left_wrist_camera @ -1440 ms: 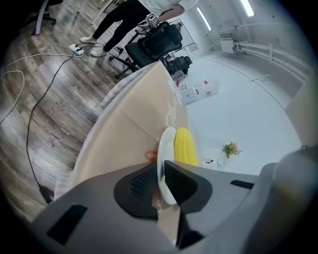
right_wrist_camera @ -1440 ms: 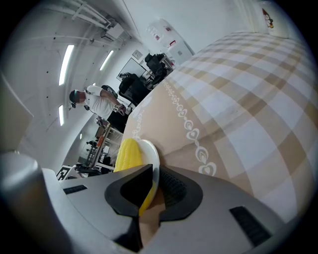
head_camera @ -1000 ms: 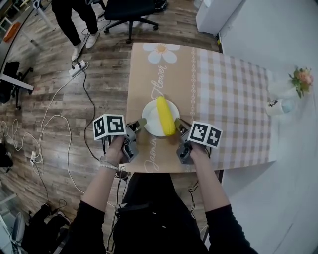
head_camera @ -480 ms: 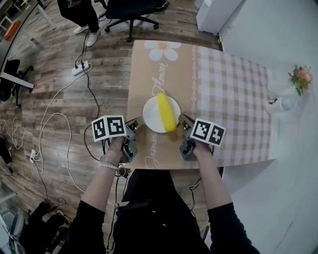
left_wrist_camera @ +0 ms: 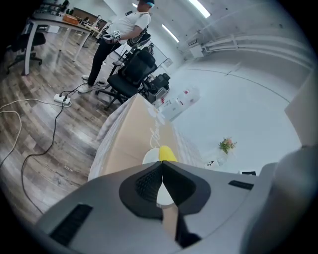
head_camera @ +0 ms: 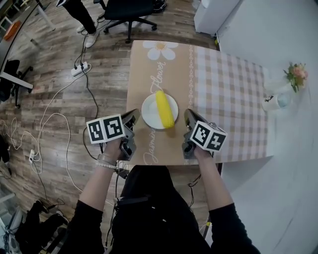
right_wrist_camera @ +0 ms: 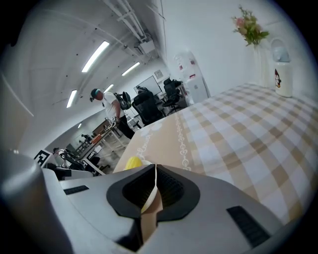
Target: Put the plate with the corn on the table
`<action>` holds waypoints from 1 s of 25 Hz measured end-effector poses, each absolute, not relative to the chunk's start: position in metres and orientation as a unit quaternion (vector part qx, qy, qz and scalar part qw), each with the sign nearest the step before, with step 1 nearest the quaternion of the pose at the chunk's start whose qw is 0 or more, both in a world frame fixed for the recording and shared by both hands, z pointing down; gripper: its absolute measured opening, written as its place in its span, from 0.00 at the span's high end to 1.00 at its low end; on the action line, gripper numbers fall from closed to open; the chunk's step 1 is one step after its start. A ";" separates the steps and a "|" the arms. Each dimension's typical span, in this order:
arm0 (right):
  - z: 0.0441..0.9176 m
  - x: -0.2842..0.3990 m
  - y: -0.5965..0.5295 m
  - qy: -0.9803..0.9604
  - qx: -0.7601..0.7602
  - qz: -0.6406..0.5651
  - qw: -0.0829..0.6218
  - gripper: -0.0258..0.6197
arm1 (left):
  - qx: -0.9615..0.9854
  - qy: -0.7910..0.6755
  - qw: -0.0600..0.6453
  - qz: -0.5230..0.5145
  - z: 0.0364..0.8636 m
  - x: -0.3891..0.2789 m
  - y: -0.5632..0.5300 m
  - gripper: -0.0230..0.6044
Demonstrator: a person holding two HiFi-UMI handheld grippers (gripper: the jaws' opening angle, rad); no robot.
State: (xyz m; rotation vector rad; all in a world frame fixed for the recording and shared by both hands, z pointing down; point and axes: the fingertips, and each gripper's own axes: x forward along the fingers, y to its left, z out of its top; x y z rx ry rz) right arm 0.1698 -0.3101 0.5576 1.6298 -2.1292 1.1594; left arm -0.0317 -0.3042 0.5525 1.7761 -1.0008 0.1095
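Note:
A white plate [head_camera: 149,112] carrying a yellow corn cob [head_camera: 164,109] rests on the tan runner of the table [head_camera: 228,89], near its front edge. My left gripper [head_camera: 133,115] hovers just left of the plate, apart from it. Its jaws have just been closing and now meet with nothing between them. In the left gripper view [left_wrist_camera: 162,166] the corn [left_wrist_camera: 167,154] and the plate [left_wrist_camera: 149,157] show beyond the tips. My right gripper [head_camera: 188,115] hangs right of the plate, also apart, jaws together. The corn [right_wrist_camera: 133,162] peeks over them in the right gripper view.
A flower vase [head_camera: 296,73] and a small white bottle [head_camera: 271,102] stand at the table's far right. A black office chair [head_camera: 126,10] sits beyond the table. A person's legs [head_camera: 74,10] and a power strip with cables [head_camera: 75,69] are on the wooden floor at left.
Both grippers have come off the plate's rim, drawn back toward me and lifted. The left jaws went from wide to closed. The plate with the corn stays on the table.

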 end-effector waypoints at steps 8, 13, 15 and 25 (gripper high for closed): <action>0.505 0.166 -0.310 -0.762 0.553 0.320 0.105 0.89 | 0.795 -0.441 0.412 0.062 0.497 -0.036 -0.302 0.94; 0.479 0.160 -0.293 -0.775 0.553 0.288 0.102 0.89 | 0.826 -0.452 0.327 0.078 0.462 -0.035 -0.285 0.94; 0.467 0.158 -0.292 -0.781 0.552 0.272 0.104 0.89 | 0.836 -0.454 0.296 0.081 0.444 -0.034 -0.286 0.94; 0.400 0.147 -0.278 -0.812 0.554 0.157 0.099 0.89 | 0.862 -0.469 0.178 0.072 0.374 -0.036 -0.273 0.94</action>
